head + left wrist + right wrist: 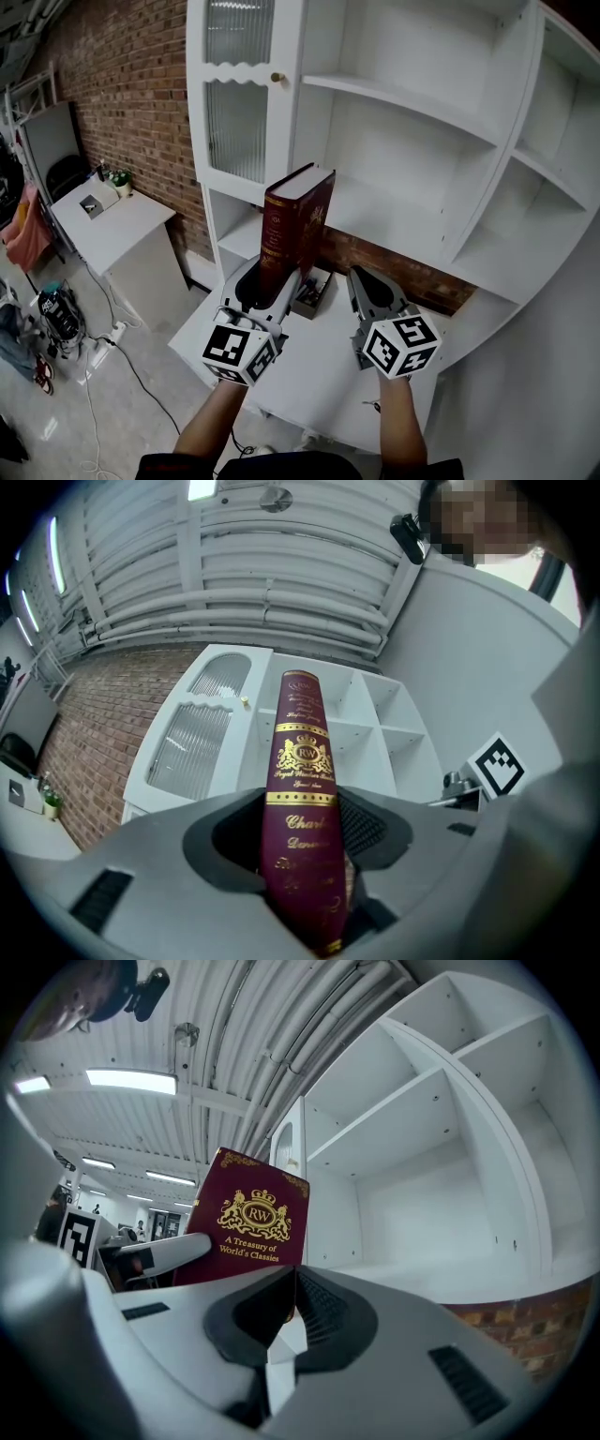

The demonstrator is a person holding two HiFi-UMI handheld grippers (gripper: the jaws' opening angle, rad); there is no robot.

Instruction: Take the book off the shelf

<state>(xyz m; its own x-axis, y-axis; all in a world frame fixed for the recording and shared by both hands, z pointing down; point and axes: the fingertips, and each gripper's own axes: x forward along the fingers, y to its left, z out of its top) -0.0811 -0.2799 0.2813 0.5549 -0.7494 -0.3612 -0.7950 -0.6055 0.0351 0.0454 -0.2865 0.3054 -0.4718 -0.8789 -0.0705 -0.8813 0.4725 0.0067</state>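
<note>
- The book [298, 230], dark red with gold lettering on its spine, stands upright in the left claw [270, 281], spine towards the person.
- In the left gripper view the two jaws sit against the lower part of the book on either side, so I read this claw as clamped on it and carrying it.
- The book is out in front of the white shelf [403, 103], clear of every compartment. As far as the head view shows, the open compartments have nothing in them.
- The right claw [362, 275] hangs just beside the book on its right, not touching it. In the right gripper view its jaws meet at the tips with nothing between them, so it is closed and empty.
- Both claws are above a white bench [314, 361] at the foot of the shelf unit.
- Judgement: the main step looks done, since the book is off the shelf and in a firm grip.
- What may be left is bringing it fully away and setting it down, perhaps on the bench. The task sentence names no place for it.
- The grip is low on a tall book, so tipping is the thing to watch.
</note>
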